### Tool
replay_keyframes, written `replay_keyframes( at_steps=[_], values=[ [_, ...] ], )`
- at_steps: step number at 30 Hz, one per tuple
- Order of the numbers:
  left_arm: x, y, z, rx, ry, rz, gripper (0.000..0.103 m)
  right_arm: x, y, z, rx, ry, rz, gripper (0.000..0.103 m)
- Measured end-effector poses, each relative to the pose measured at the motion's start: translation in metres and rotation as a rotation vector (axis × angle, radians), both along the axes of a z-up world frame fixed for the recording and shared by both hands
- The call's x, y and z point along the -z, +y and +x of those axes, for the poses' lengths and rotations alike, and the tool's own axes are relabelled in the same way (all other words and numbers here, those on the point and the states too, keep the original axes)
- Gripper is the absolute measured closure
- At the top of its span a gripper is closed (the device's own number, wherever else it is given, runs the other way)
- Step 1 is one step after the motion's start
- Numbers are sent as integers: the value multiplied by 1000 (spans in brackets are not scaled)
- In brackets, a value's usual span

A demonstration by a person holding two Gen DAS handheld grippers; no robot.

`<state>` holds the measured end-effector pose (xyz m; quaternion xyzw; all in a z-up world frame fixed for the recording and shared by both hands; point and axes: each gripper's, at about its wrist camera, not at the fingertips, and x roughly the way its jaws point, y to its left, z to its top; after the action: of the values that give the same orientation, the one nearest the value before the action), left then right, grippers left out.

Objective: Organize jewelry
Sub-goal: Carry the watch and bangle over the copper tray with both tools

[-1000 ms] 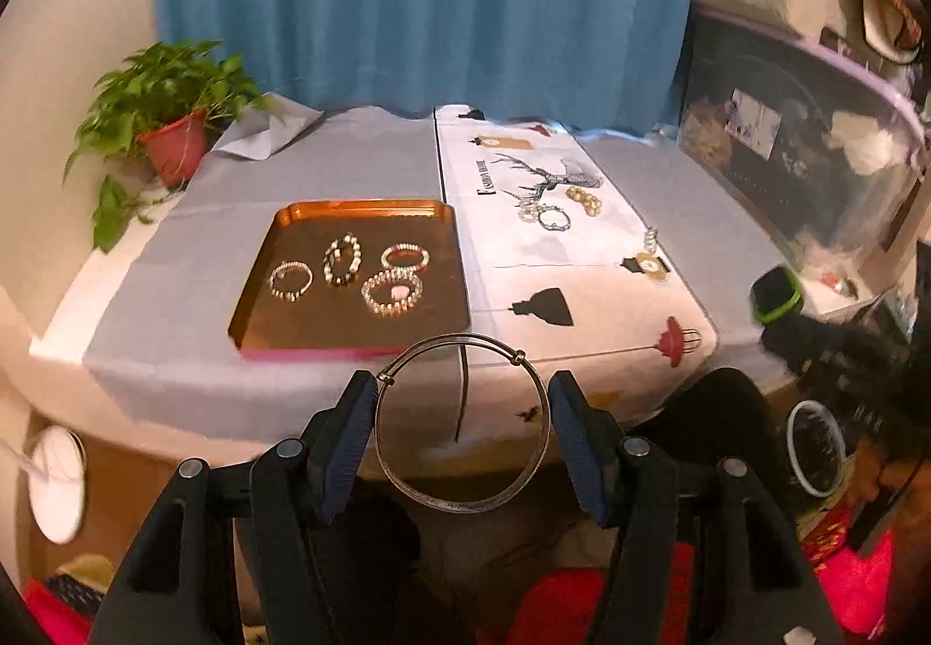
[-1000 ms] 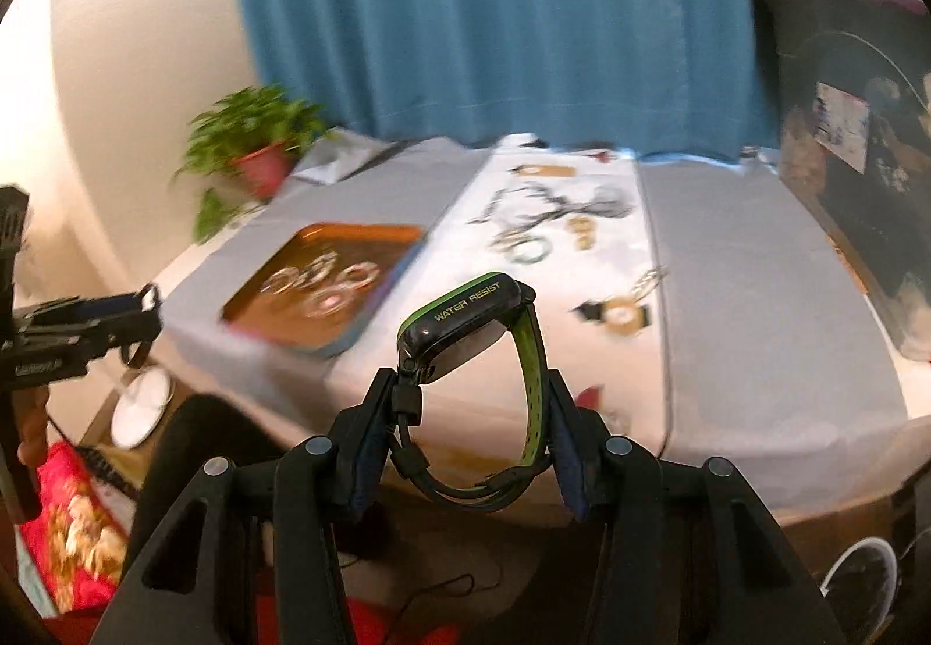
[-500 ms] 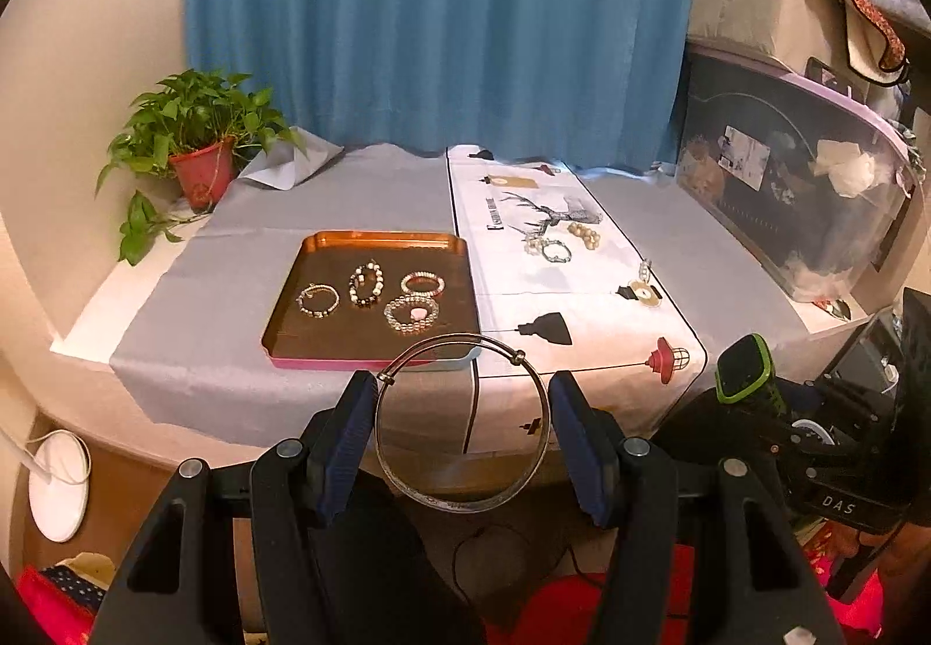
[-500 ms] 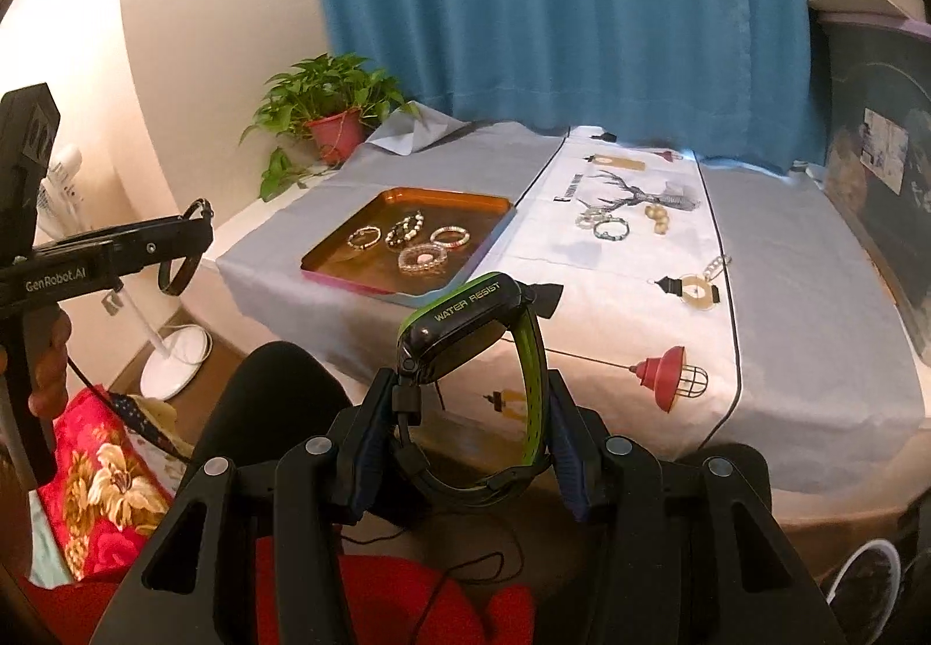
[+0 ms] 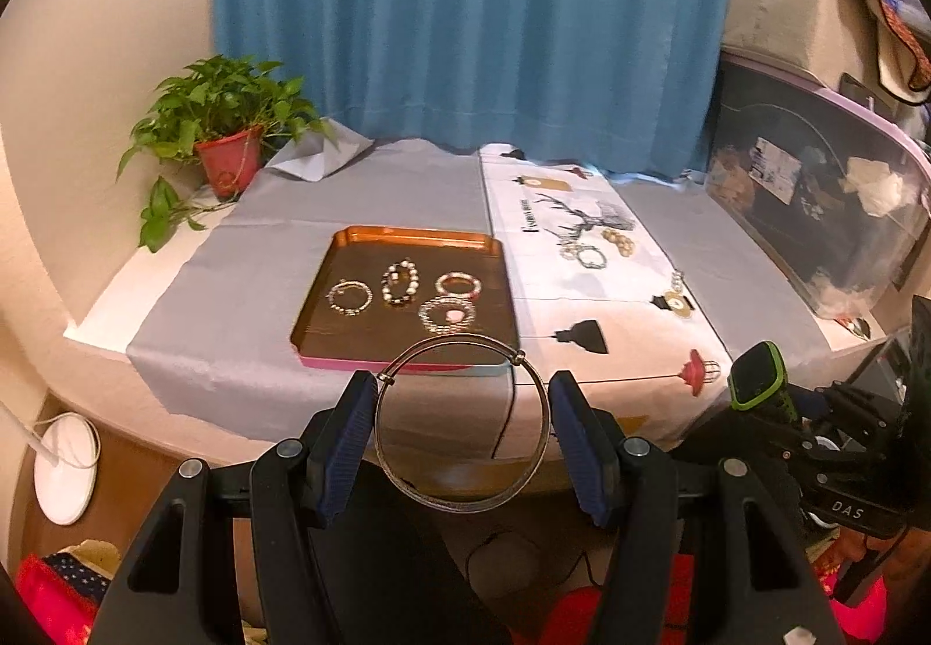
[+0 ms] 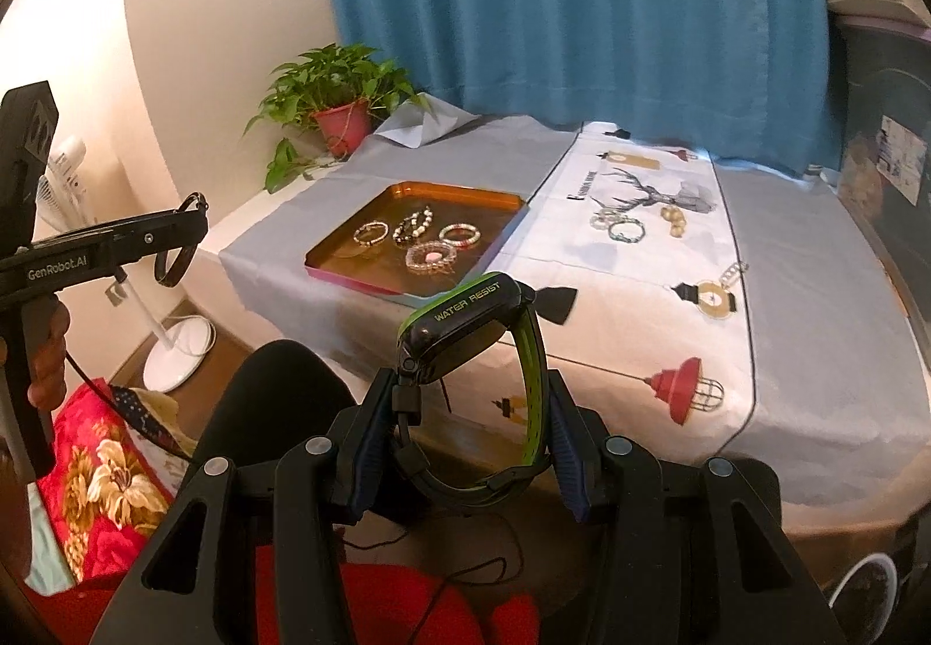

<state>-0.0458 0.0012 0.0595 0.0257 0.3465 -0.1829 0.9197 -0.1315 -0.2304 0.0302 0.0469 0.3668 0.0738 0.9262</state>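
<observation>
Left wrist view: we see our left gripper (image 5: 462, 433) held out in front of the table (image 5: 279, 249), and its two blue fingers (image 5: 343, 435) squeeze a thin silver bangle (image 5: 461, 421) from both sides. The bangle stands up between them like a hoop. Past it, an orange tray (image 5: 407, 238) sits on the grey cloth, near the front edge of the table. Four bead bracelets (image 5: 401, 281) lie in the tray, close together. To the right of the tray a white cloth with pictures (image 5: 587, 296) has a few more small pieces of jewelry (image 5: 590, 255) on it. A green plant in a red pot (image 5: 224, 145) stands at the far left corner, in front of a blue curtain (image 5: 465, 22). Low on the right we see our right gripper (image 5: 774, 412) with a bit of the green watch poking up. Right wrist view: our right gripper (image 6: 465, 441) holds a black and green watch (image 6: 471, 360) by its strap, one finger (image 6: 372, 441) on each side. The watch face tips up and says "WATER RESIST". It hangs in front of the table, not touching it. The tray (image 6: 407, 191) with the bracelets (image 6: 416, 232) lies beyond it to the left. At the far left a hand (image 6: 49, 348) holds our left gripper (image 6: 174, 243), and the bangle (image 6: 177, 238) shows at its tip.
</observation>
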Motion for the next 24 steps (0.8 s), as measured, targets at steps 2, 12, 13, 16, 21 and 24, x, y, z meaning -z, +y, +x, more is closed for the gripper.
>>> replay_keyframes(
  at_steps=[2, 12, 13, 16, 21, 24],
  values=[
    [3, 4, 7, -12, 8, 0, 46, 1, 4, 10, -14, 5, 1, 53],
    [13, 17, 58, -52, 36, 5, 46, 10, 23, 72, -70, 34, 20, 53],
    [14, 17, 63, -53, 36, 5, 46, 11, 25, 81, -73, 34, 19, 53],
    [19, 17, 87, -59, 41, 1, 46, 14, 33, 109, -83, 37, 13, 53],
    [31, 15, 127, -61, 54, 1, 46, 23, 45, 157, -93, 44, 0, 53],
    [40, 14, 154, -55, 65, 5, 46, 33, 51, 189, -93, 56, -2, 53]
  ],
)
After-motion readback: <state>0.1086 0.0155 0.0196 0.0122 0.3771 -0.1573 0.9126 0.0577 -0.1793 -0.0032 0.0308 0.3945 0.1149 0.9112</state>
